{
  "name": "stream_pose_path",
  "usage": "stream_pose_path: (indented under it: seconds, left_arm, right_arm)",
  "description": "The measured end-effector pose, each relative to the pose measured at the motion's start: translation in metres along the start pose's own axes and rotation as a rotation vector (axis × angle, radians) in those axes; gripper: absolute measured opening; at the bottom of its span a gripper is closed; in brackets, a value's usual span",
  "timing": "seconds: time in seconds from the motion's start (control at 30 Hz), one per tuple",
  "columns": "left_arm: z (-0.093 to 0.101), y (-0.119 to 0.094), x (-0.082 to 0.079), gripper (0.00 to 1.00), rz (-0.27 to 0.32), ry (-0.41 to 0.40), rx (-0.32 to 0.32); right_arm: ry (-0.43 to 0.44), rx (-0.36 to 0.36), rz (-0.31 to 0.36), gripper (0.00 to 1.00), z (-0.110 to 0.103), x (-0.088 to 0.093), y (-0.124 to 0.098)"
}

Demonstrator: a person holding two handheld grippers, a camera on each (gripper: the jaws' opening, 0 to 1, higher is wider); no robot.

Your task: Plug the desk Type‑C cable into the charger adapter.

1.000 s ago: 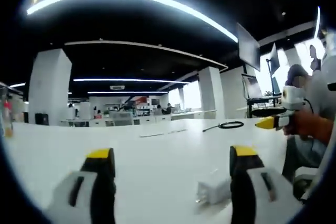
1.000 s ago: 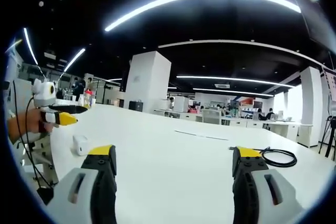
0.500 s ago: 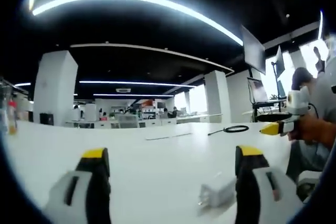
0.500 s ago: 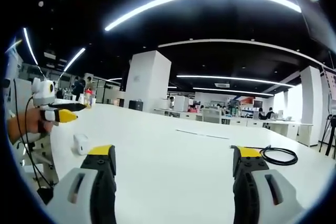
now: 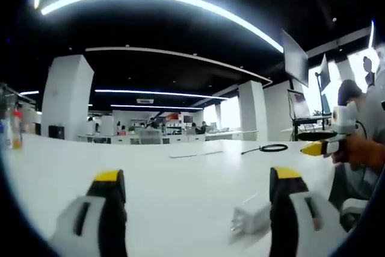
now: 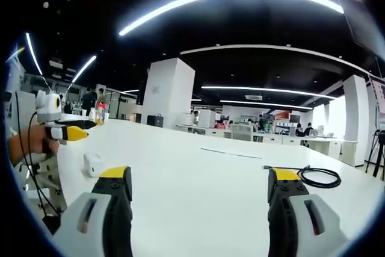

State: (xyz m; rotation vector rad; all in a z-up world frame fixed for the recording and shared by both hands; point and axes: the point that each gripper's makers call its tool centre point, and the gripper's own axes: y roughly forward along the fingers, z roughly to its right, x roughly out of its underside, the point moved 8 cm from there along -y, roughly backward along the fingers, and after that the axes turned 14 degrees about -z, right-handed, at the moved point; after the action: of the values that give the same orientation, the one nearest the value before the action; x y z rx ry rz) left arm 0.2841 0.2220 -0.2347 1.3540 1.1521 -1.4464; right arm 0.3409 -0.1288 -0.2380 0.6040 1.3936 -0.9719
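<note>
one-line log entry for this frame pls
left gripper: open, empty, adapter by its right jaw | right gripper: open, empty | cable: coiled on desk, unplugged

left gripper [image 5: 195, 176]: grey body | black jaws | yellow tips

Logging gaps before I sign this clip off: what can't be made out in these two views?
- Adapter, left gripper view: blurred, partly behind a jaw; its port is unreadable.
- Adapter, right gripper view: too small to show a port.
- Cable, right gripper view: its plug end is too small, near a jaw.
- Cable, left gripper view: tiny, distant.
</note>
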Motion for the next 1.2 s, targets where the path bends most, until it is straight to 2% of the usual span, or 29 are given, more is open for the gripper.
stream_pose_path:
  seconds: [0.17, 0.57, 0.73, 1.0, 1.2]
  left_arm:
    - [-0.001, -0.002, -0.003, 1.00, 0.032, 0.007, -0.004]
    - [-0.002, -0.003, 0.000, 1.00, 0.028, -0.014, 0.000]
    - [-0.002, -0.003, 0.002, 1.00, 0.019, -0.020, 0.007]
    - [-0.003, -0.003, 0.002, 1.00, 0.011, -0.023, 0.009]
    - [-0.003, -0.004, 0.002, 1.00, 0.011, -0.020, 0.012]
  right_arm:
    - [-0.001, -0.002, -0.005, 0.95, 0.001, 0.001, 0.000]
    - [-0.048, -0.009, -0.039, 0.94, 0.018, -0.002, 0.007]
    - [-0.058, -0.007, -0.065, 1.00, 0.032, -0.001, 0.013]
    - [-0.086, -0.005, -0.092, 1.00, 0.057, -0.008, 0.017]
    - [-0.144, 0.008, -0.133, 1.00, 0.080, -0.013, 0.024]
